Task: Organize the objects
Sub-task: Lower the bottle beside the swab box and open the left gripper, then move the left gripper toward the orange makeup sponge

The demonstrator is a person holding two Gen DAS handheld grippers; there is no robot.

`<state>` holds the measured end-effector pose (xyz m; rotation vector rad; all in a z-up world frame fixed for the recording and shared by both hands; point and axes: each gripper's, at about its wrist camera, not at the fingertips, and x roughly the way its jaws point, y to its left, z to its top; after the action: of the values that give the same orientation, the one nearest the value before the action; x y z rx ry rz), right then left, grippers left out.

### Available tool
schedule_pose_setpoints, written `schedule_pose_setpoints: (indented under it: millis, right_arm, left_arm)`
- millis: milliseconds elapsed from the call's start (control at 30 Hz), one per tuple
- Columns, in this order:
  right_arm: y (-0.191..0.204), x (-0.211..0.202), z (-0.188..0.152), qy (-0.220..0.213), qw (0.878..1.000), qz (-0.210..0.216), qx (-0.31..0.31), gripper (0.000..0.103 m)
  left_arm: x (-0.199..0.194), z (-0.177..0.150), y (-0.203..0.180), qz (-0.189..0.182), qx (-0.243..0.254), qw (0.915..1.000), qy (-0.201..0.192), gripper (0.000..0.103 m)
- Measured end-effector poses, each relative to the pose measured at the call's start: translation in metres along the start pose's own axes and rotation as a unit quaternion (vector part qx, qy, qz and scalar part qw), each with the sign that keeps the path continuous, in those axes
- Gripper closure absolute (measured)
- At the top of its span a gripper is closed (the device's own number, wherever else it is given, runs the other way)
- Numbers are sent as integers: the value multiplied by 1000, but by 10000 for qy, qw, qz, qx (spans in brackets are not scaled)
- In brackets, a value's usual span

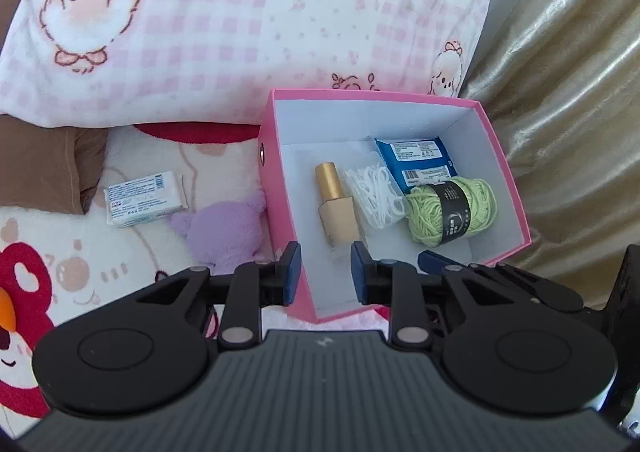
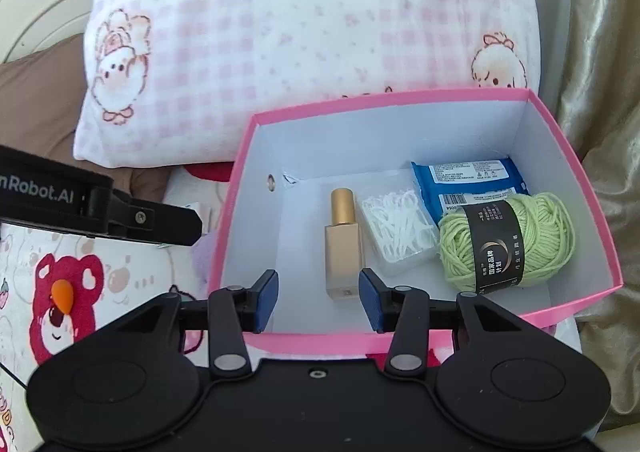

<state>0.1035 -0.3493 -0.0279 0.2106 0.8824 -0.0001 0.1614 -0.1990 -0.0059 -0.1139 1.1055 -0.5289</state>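
I am holding both my tongs over the pink box [image 2: 576,188], which is sitting on a bear-print blanket [image 1: 80,272] in front of a pink checked pillow [image 1: 248,12]. My left gripper [image 1: 325,272] is hanging over the box's near left corner with its blue pads a narrow gap apart and nothing between them; the left wall of the box is showing through the gap. My right gripper [image 2: 318,300] is hovering just above the near wall, its pads standing a little wider and also gripping nothing. Inside the box a gold-capped bottle [image 2: 344,244] is lying on its back, directly beyond my right pads. Just beside it a clear bag of floss picks [image 2: 400,228] is lying, then a ball of green yarn [image 2: 508,244] with a black band, leaning on a blue wipes pack [image 2: 468,176] at the back wall. Outside the box, to its left, a purple plush [image 1: 224,228] is lying against the wall, and near it a white packet [image 1: 146,198] is resting on the blanket.
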Motion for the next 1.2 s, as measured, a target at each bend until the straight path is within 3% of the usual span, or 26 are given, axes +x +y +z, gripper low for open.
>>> schedule_pose_setpoints:
  millis: [267,467,633,867,1000,1200]
  right_arm:
    - [28,-63,-7,-155,9982,169,-558,46]
    - [55,-88,-16,12,9948,64,-1013,33]
    - [77,-106,-27,49,9911,132,-1323,15]
    - [107,-110,-39,290,9825,591,-1744,13]
    - [130,-111,-44,183,9745,742,-2109,13]
    - [167,-99,-48,-41,9558,1069,-2739,13]
  left_arm:
    - [-68,-30,26,4,-58,9998,-170,62]
    - [-98,-50,43,112,-10,9999,-78,53]
    - [-125,-69,51,205,22,9997,-99,40]
    - [-147,-94,68,417,83,9989,-220,34]
    - [-154,-107,87,519,-16,9979,-386,19]
    - [-156,-119,122,675,-128,9959,-594,11]
